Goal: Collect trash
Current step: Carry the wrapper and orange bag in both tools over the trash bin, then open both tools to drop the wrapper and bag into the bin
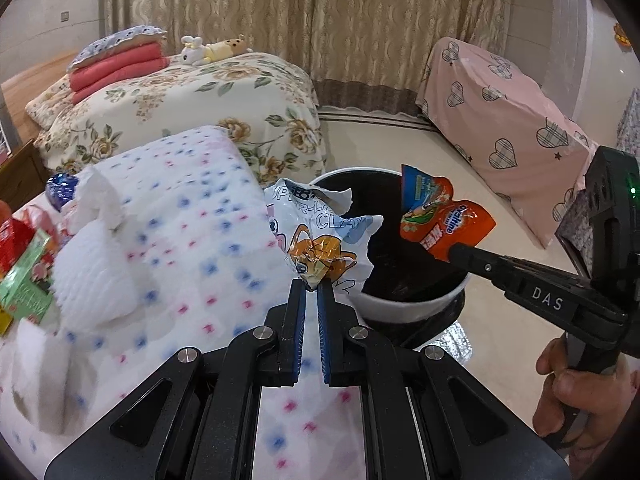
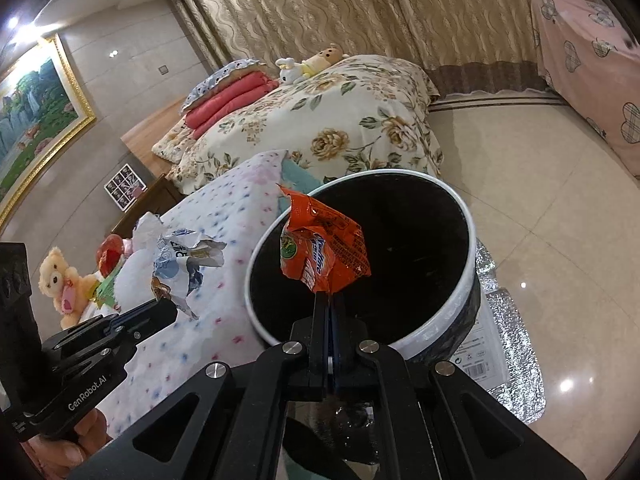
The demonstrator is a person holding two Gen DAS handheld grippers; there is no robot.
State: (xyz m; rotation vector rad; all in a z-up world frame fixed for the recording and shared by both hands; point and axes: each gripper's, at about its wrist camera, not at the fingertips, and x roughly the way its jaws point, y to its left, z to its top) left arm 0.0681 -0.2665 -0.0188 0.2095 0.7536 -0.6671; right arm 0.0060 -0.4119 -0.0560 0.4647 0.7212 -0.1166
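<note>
Midway through the collecting — two wrappers lifted, neither dropped yet, more litter (image 1: pixel 24 264) left on the dotted white bed cover (image 1: pixel 192 216). Left gripper (image 1: pixel 312 284) fingers pinching the crumpled white cartoon-printed clay packet (image 1: pixel 320 236) beside the round white-rimmed black-lined bin (image 2: pixel 460 312). Right gripper (image 2: pixel 330 294) fingers pressed together on the orange foil Ovaltine sachet (image 2: pixel 324 248) — hanging over the bin's mouth.

Floral bed (image 1: pixel 208 96), plush toys (image 1: pixel 212 50), teddy bear (image 2: pixel 64 280), framed painting (image 2: pixel 36 120)

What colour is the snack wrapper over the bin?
Orange, with a blue logo; the orange wrapper shows best in the left wrist view.
</note>
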